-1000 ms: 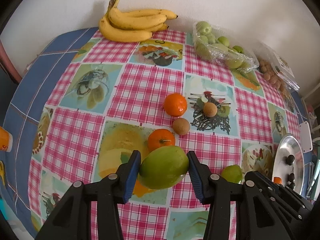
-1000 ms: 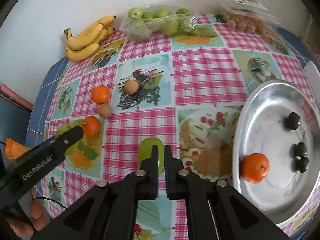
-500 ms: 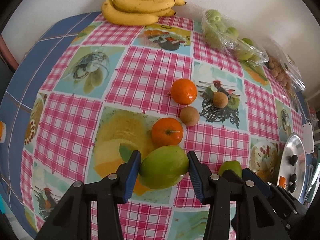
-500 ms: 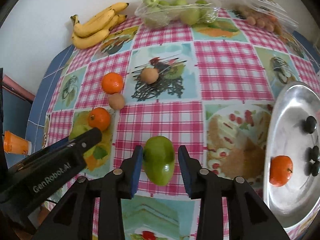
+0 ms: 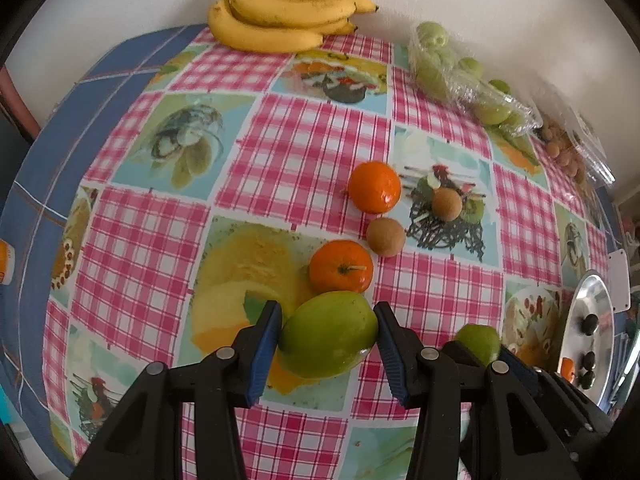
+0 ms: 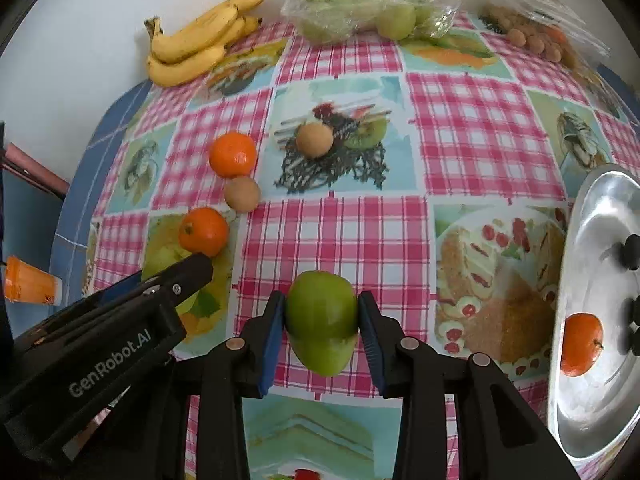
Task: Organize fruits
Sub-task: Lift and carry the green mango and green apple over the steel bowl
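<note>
Far left I see an orange cup (image 6: 30, 285) at the table edge. My left gripper (image 5: 328, 336) is clenched on a big green mango (image 5: 329, 334), both blue pads touching its sides, fruit low on the tablecloth (image 5: 312, 136). Just behind it sits a mandarin (image 5: 341, 267), touching or nearly so; a brown fruit (image 5: 385, 237) and 2nd mandarin (image 5: 374, 187) further back, bananas (image 5: 280, 24) by the wall. Next, my right gripper (image 6: 322, 322): jaws went from fully closed to apart in the last sec, now w/ a small green fruit (image 6: 322, 320) between them, pads against its sides, so it's grasped. Bagged green fruit (image 6: 368, 12) at the back. Far right, a metal tray (image 6: 592, 412) w/ one mandarin (image 6: 581, 344) and dark fruits (image 6: 632, 246).
</note>
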